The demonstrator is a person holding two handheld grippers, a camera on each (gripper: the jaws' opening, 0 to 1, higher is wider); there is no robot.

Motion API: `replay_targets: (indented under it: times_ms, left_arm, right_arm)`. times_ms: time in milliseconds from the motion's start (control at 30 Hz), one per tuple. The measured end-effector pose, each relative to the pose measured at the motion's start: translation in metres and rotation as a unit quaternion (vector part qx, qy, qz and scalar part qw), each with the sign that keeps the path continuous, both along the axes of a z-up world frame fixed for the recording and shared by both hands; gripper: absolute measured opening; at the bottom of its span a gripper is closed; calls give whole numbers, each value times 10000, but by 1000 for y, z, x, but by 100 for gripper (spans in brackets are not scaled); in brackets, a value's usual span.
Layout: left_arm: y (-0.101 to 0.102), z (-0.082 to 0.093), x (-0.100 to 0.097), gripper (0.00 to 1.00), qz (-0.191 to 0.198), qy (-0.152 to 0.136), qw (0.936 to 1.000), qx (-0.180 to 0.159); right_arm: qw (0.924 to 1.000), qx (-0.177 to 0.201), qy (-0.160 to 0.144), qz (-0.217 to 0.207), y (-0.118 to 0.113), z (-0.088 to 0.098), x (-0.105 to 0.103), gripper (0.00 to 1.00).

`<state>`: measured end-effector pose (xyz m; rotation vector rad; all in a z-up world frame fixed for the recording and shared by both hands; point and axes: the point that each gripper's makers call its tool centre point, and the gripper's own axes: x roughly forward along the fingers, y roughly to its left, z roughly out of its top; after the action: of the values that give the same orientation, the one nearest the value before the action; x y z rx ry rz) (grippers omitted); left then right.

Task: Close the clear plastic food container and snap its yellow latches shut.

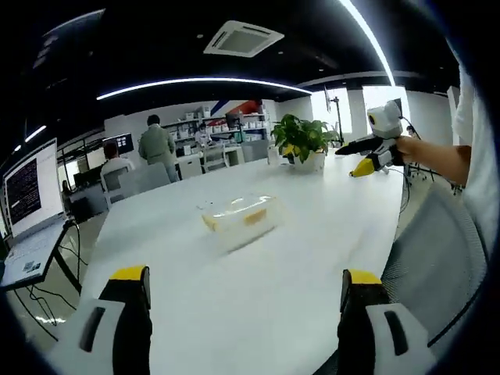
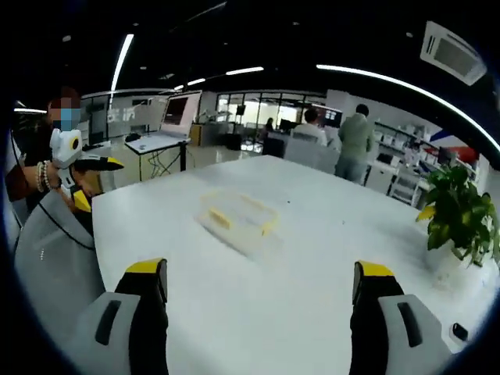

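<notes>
The clear plastic food container (image 1: 238, 216) lies near the middle of the white tabletop (image 1: 266, 297), with nothing touching it. Its yellow latches (image 1: 255, 217) show along its sides, but motion blur makes it hard to tell whether the lid is seated or the latches are snapped. In the right gripper view the same container (image 2: 238, 219) sits well ahead of the jaws.

The left hand-held gripper (image 1: 246, 293) is held above the near tabletop, its yellow-tipped jaws spread wide and empty. The right hand-held gripper (image 2: 262, 285) is likewise spread and holds nothing. Each gripper also appears in the other's view, held in a hand off the tabletop's edge.

A potted plant (image 1: 301, 142) stands on the far part of the tabletop. A laptop (image 1: 31, 211) rests on a side stand, and people sit at desks beyond.
</notes>
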<state>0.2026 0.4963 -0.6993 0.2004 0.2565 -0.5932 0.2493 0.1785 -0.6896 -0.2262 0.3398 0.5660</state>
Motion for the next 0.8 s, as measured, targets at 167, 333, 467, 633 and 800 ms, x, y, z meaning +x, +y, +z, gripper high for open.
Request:
replay_targets:
  times_ms: [167,333,467,633,800]
  left_arm:
    - [-5,5,-7,95,62,-7,9992,-388]
    - [-3,-5,-11,93,86,49,9999,-29]
    - [1,-17,-19,94,109,140,9998,-2]
    - [3,-33,-28,92,63,418,9991,103]
    - [8,-34,-25,92,291,563,9976,-276]
  right_arm:
    - [9994,18,298,-165,-5,-25,-23,96]
    - [9986,-112,456,-258,-10,-40,-44,96]
    - [9982,148,451,-370,-7,-41,-50,94]
    - [9975,248,528,-403,1,-51,-56,93]
    - [9967,296,664,-351,12,-62,-67,93]
